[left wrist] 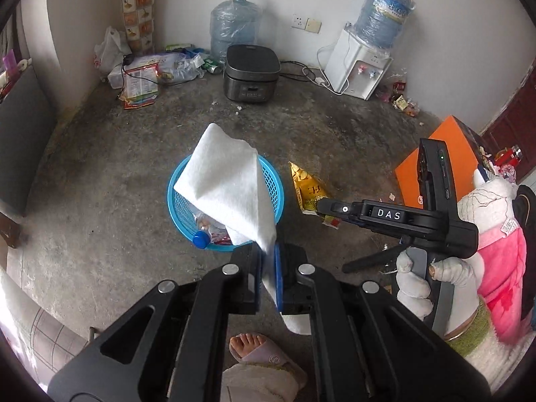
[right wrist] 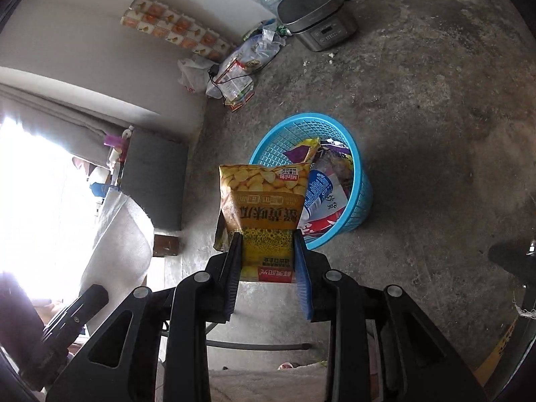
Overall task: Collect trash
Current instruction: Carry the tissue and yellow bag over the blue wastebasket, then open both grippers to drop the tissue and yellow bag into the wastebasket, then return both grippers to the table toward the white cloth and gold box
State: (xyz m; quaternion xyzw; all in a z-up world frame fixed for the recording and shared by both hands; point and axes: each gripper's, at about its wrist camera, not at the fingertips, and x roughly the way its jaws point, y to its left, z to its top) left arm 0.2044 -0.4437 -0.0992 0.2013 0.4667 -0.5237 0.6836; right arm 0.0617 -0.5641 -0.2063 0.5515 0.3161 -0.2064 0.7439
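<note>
currently the left gripper [left wrist: 268, 261] is clamping its jaws together on a corner of a white sheet of foam wrap [left wrist: 227, 187], which is standing up from the pads and hanging over the blue basket [left wrist: 172, 191], covering most of its opening in the left wrist view. the right gripper [right wrist: 268, 251] is pinching a yellow snack bag [right wrist: 264, 201] by its lower end, jaws partly apart with the bag filling the gap between the pads; the bag is sticking out forward, just beside the near rim of the basket and not yet over it. the basket is sitting on the concrete floor [right wrist: 435, 100] and is already holding wrappers [right wrist: 321, 187] and a bottle with a blue cap [left wrist: 201, 238]. beyond the basket, against the wall, a dark rice cooker [left wrist: 251, 72] is sitting, with a pile of plastic bags [left wrist: 157, 70] to its left. a gloved hand [left wrist: 418, 288] is gripping the right gripper's handle, to the right of the basket in the left wrist view.
</note>
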